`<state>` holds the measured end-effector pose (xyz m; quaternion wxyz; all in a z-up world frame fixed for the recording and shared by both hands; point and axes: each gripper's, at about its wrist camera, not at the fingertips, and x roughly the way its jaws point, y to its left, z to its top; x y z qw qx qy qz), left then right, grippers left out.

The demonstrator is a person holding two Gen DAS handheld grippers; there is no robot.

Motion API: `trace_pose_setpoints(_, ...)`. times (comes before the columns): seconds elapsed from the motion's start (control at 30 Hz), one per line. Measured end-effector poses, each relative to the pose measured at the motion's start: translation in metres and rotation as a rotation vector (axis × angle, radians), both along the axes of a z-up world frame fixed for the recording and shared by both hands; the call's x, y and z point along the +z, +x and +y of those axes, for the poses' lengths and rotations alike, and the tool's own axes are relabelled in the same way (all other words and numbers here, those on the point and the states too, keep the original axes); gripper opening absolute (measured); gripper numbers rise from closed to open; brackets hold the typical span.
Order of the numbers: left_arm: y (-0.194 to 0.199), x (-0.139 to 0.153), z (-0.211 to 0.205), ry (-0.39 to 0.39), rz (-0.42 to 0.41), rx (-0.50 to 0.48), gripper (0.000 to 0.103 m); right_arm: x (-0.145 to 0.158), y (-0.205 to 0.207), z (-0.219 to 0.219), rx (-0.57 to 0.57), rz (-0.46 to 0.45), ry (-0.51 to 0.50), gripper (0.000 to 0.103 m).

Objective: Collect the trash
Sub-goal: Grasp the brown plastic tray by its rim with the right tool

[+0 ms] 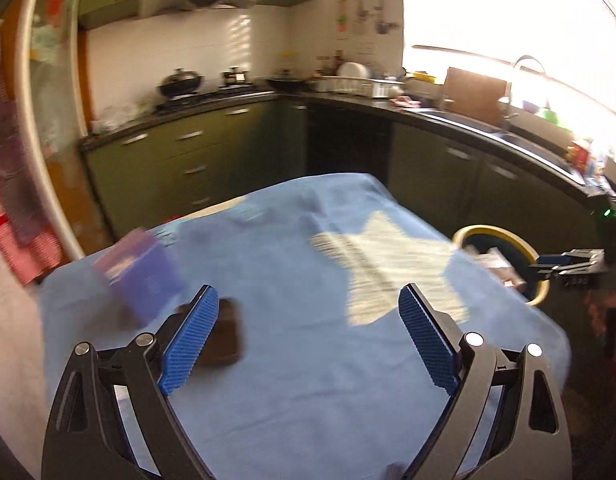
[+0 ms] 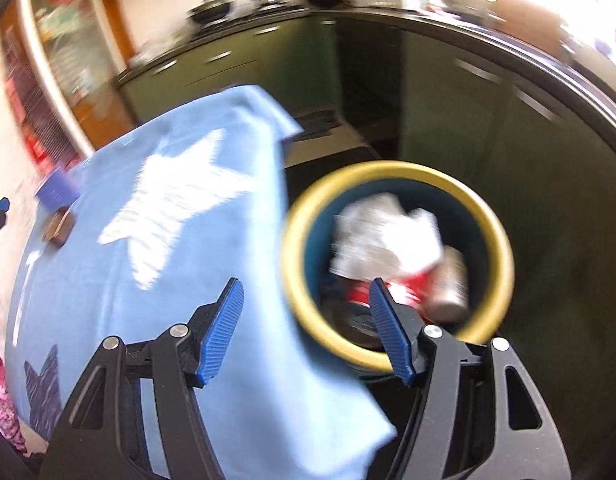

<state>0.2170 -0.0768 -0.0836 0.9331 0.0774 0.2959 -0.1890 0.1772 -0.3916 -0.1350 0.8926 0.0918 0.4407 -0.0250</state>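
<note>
A table under a light blue cloth [image 1: 308, 320] holds a purple box [image 1: 141, 276] and a dark brown flat item [image 1: 223, 334] at its left. My left gripper [image 1: 308, 312] is open and empty above the cloth; its left finger [image 1: 191, 344] overlaps the brown item. A bin with a yellow rim [image 2: 504, 240] stands off the table's right side and holds crumpled white paper [image 2: 384, 236], a red wrapper [image 2: 404, 292] and a silver can [image 2: 452, 280]. My right gripper [image 2: 303, 300] is open and empty above the bin's near rim. The bin [image 1: 524, 248] and right gripper [image 1: 564, 264] also show in the left wrist view.
Green kitchen cabinets [image 1: 195, 152] with a black countertop run behind and to the right, with a stove [image 1: 203, 92] and a sink [image 1: 504, 128]. The purple box [image 2: 57, 190] and brown item [image 2: 59, 226] show at the cloth's far left in the right wrist view. The floor is dark around the bin.
</note>
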Motion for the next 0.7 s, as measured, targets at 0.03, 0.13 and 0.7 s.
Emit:
trace_pose_setpoints(0.03,-0.001,-0.003,0.014,0.006,-0.002,0.026,0.09,0.003,0.01,0.015,0.04,0.001,-0.009,0.062)
trace_pose_setpoints(0.13,-0.01,-0.014,0.053,0.017,0.003,0.104,0.091,0.012,0.038,0.057,0.141,-0.002,-0.021,0.062)
trace_pose_setpoints(0.7,-0.008,-0.051,0.15,-0.082,0.088,0.362,0.093,0.021,0.155,0.282,0.506,0.077,0.076,0.033)
